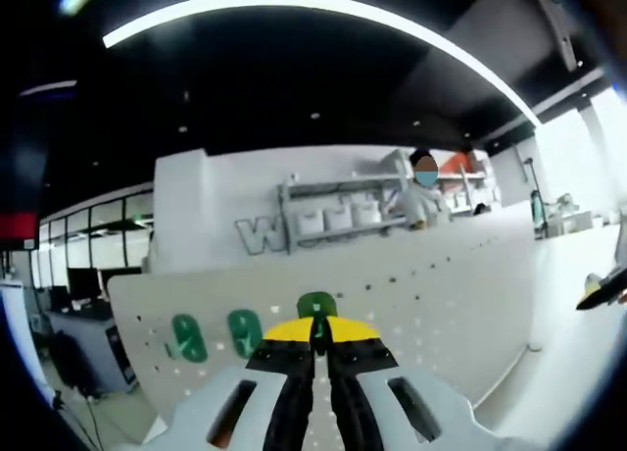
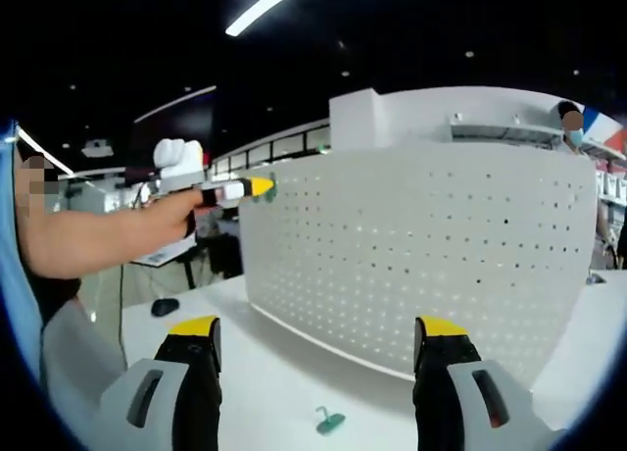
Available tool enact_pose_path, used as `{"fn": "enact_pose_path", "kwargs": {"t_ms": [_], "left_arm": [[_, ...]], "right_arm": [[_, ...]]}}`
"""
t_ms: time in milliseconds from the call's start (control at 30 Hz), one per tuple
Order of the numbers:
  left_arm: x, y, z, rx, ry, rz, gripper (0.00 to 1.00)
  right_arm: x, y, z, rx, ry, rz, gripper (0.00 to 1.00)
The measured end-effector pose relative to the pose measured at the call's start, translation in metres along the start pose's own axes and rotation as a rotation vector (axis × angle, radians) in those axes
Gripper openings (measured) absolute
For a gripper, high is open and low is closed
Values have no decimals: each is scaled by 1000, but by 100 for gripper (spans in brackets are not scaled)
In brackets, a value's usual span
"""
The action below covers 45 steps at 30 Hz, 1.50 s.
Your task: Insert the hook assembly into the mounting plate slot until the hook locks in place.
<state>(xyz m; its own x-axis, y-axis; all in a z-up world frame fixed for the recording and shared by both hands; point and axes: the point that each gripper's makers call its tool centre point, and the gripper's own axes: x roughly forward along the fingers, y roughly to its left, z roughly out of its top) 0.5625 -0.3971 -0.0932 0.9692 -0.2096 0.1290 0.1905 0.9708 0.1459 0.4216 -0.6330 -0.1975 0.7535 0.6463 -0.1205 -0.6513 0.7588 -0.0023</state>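
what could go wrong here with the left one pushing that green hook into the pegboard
The left hand-held gripper pinches the green hook by a small part, so it could twist or slip before locking. The white pegboard stands upright on the table; pressing near its top edge might tip it. Another green hook lies loose below the open right hand-held gripper.

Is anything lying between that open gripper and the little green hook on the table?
Nothing visible: bare white table lies between the open right gripper and the small green plastic hook, in front of the white perforated board.
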Motion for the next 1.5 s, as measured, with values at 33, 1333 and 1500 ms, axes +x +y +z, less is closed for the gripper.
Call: {"fn": "enact_pose_path", "kwargs": {"t_ms": [33,1333,1500], "left_arm": [[1,0,0,-10,-3,2,3],[22,5,-9,5,11,125,3],[24,3,-9,12,11,124,3]], "right_arm": [[0,0,0,0,0,-1,82],[-1,-9,-6,15,17,-5,80],[0,-9,-7,15,20,-2,80]]}}
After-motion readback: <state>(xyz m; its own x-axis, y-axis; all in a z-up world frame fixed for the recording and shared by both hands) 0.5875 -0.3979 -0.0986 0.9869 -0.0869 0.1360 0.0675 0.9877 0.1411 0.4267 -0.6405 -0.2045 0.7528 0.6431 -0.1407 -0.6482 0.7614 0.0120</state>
